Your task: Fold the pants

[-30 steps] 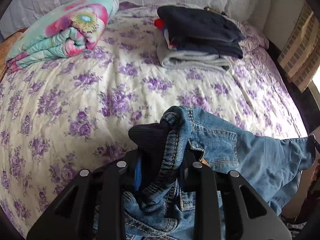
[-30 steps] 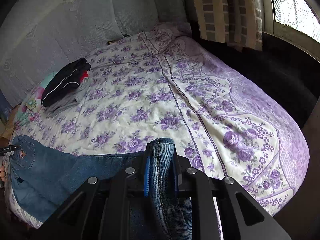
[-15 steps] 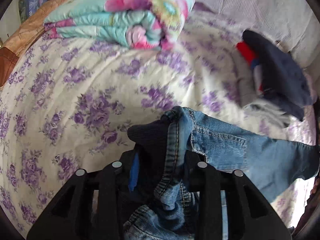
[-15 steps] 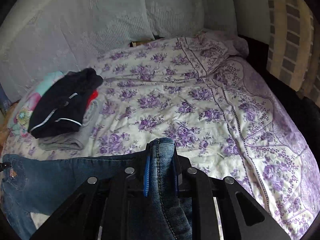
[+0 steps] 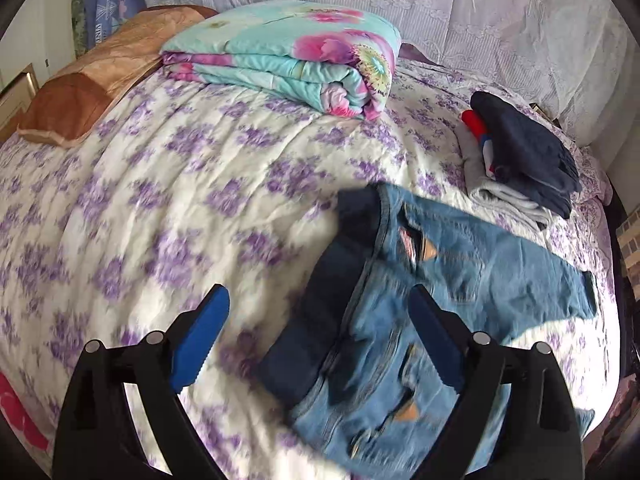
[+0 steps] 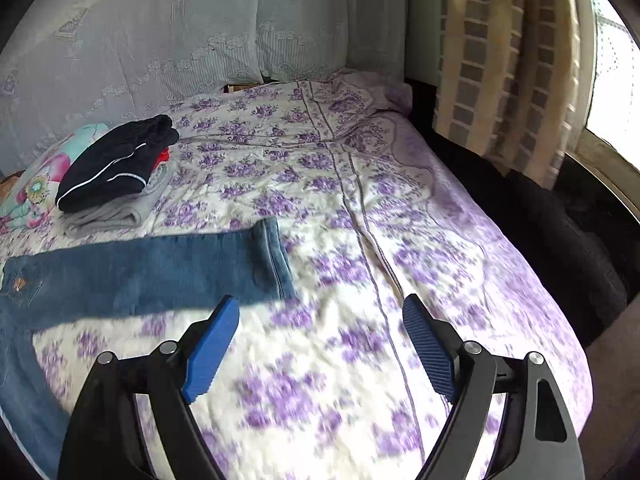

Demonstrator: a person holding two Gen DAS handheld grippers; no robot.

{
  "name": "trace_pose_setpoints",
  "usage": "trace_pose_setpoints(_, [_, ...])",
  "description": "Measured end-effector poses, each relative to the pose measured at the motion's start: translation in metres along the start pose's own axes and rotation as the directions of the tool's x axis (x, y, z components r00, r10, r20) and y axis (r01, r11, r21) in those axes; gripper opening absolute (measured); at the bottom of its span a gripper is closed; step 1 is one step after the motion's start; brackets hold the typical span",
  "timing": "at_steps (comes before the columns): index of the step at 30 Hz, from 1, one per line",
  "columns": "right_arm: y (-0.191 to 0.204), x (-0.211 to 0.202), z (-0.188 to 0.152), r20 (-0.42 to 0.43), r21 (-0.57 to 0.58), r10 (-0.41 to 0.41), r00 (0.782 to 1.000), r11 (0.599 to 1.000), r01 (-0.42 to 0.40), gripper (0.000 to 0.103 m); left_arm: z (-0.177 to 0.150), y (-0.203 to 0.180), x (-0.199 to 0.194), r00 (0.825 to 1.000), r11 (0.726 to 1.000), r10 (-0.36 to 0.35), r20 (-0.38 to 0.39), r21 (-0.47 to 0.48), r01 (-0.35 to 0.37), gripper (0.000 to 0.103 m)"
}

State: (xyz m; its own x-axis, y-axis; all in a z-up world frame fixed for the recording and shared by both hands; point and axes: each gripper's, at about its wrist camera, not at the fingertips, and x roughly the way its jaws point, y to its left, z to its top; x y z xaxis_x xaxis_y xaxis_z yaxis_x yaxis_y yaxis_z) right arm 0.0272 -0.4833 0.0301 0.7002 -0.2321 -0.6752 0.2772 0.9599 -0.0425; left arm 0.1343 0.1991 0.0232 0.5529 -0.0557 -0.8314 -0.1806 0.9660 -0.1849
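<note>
jeans [image 5: 432, 280] lie beneath spread left gripper [image 5: 320, 344].

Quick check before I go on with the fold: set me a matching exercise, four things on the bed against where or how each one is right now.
Things:
1. jeans
2. left gripper
3. floral quilt
4. navy garment

States:
A. folded, near the brown pillow
B. on top of the folded clothes pile
C. open, holding nothing
D. spread flat on the bedspread

Pairs: 1-D, 2-C, 3-A, 4-B
</note>
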Motion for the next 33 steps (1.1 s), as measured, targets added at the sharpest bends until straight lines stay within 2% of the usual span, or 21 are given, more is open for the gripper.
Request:
trace_pose_setpoints(2, [-0.011, -0.014, -0.042, -0.053, 0.024, 0.019, 0.998, 1.000, -0.018, 0.085, -0.038, 0.014, -0.005, 0.999, 0.999, -0.020, -0.030, -0.041, 0.019, 0.088])
trace_pose_setpoints(5, [-0.015, -0.022, -0.097, -0.124, 0.056, 0.061, 0.990, 0.997, -0.055, 0.085, -0.073, 0.021, 0.008, 0.992, 0.991, -0.090, -0.087, -0.108, 0.081, 0.087])
trace_pose_setpoints(7, [-0.012, -0.025, -0.122, -0.139, 0.083, 0.124, 0.982, 0.990, -0.113, 0.085, -0.079, 0.015, 0.019, 0.986, 0.985, -0.140, -0.091, -0.117, 0.129, 0.082])
trace_pose_setpoints(9, [-0.004, -0.021, -0.134, -0.144, 0.082, 0.149, 0.978, 0.987, -0.139, 0.085, -0.076, 0.005, 0.030, 0.981, 0.979, -0.182, -0.071, -0.106, 0.174, 0.077])
trace_pose_setpoints(11, [0.005, -0.019, -0.139, -0.139, 0.070, 0.157, 0.978, 0.986, -0.148, 0.079, -0.070, -0.003, 0.045, 0.989, 0.987, -0.143, -0.046, -0.084, 0.139, 0.071])
trace_pose_setpoints(12, [0.009, -0.018, -0.139, -0.139, 0.052, 0.172, 0.975, 0.985, -0.166, 0.063, -0.068, -0.002, 0.054, 0.989, 0.986, -0.135, -0.052, -0.110, 0.128, 0.065])
trace_pose_setpoints(13, [0.016, -0.018, -0.140, -0.143, 0.017, 0.189, 0.971, 0.982, -0.189, 0.039, -0.067, 0.000, 0.059, 0.988, 0.981, -0.147, -0.046, -0.135, 0.140, 0.059])
trace_pose_setpoints(14, [0.022, -0.018, -0.139, -0.142, -0.027, 0.169, 0.975, 0.984, -0.174, 0.030, -0.066, 0.001, 0.058, 0.988, 0.978, -0.155, -0.023, -0.144, 0.150, 0.052])
trace_pose_setpoints(15, [0.024, -0.018, -0.136, -0.129, -0.050, 0.151, 0.980, 0.986, -0.158, 0.018, -0.066, 0.000, 0.055, 0.986, 0.976, -0.165, -0.009, -0.149, 0.162, 0.039])
trace_pose_setpoints(16, [0.021, -0.018, -0.130, -0.126, -0.037, 0.176, 0.976, 0.983, -0.182, 0.012, -0.066, 0.001, 0.049, 0.985, 0.973, -0.171, 0.011, -0.155, 0.170, 0.028])
trace_pose_setpoints(17, [0.014, -0.018, -0.120, -0.117, -0.011, 0.202, 0.972, 0.979, -0.204, 0.012, -0.067, 0.000, 0.042, 0.982, 0.970, -0.185, 0.031, -0.155, 0.187, 0.024])
trace_pose_setpoints(21, [-0.010, -0.037, -0.067, -0.031, 0.023, 0.270, 0.962, 0.963, -0.270, 0.008, -0.074, -0.008, -0.011, 0.971, 0.966, -0.198, 0.130, -0.143, 0.216, 0.021])
trace_pose_setpoints(23, [-0.018, -0.051, -0.039, -0.003, 0.008, 0.250, 0.968, 0.968, -0.250, 0.008, -0.085, -0.018, -0.039, 0.964, 0.964, -0.217, 0.154, -0.122, 0.237, 0.021])
trace_pose_setpoints(25, [-0.024, -0.059, -0.020, 0.016, -0.002, 0.212, 0.977, 0.977, -0.212, 0.008, -0.104, -0.031, -0.058, 0.966, 0.974, -0.196, 0.166, -0.083, 0.212, 0.022])
trace_pose_setpoints(27, [-0.029, -0.049, -0.013, -0.027, -0.005, 0.185, 0.982, 0.983, -0.185, 0.008, -0.123, -0.036, -0.059, 0.974, 0.982, -0.165, 0.157, -0.071, 0.178, 0.022])
trace_pose_setpoints(29, [-0.026, -0.014, -0.024, -0.160, -0.016, 0.167, 0.973, 0.985, -0.171, 0.008, -0.142, -0.030, -0.035, 0.989, 0.989, -0.108, 0.100, -0.087, 0.117, 0.024])
trace_pose_setpoints(30, [-0.024, 0.010, -0.037, -0.240, -0.027, 0.135, 0.961, 0.989, -0.146, 0.009, -0.152, -0.024, -0.018, 0.995, 0.991, -0.082, 0.059, -0.096, 0.087, 0.028])
trace_pose_setpoints(31, [-0.022, 0.032, -0.052, -0.294, -0.045, 0.077, 0.953, 0.994, -0.095, 0.011, -0.162, -0.016, -0.002, 0.997, 0.990, -0.073, 0.009, -0.119, 0.073, 0.037])
trace_pose_setpoints(32, [-0.020, 0.043, -0.065, -0.300, -0.070, 0.013, 0.954, 0.997, -0.035, 0.014, -0.170, -0.008, 0.005, 0.995, 0.985, -0.096, -0.002, -0.142, 0.094, 0.039])
trace_pose_setpoints(33, [-0.018, 0.044, -0.074, -0.268, -0.091, -0.041, 0.962, 0.996, 0.017, 0.030, -0.174, -0.003, -0.001, 0.993, 0.983, -0.114, 0.022, -0.145, 0.116, 0.041])
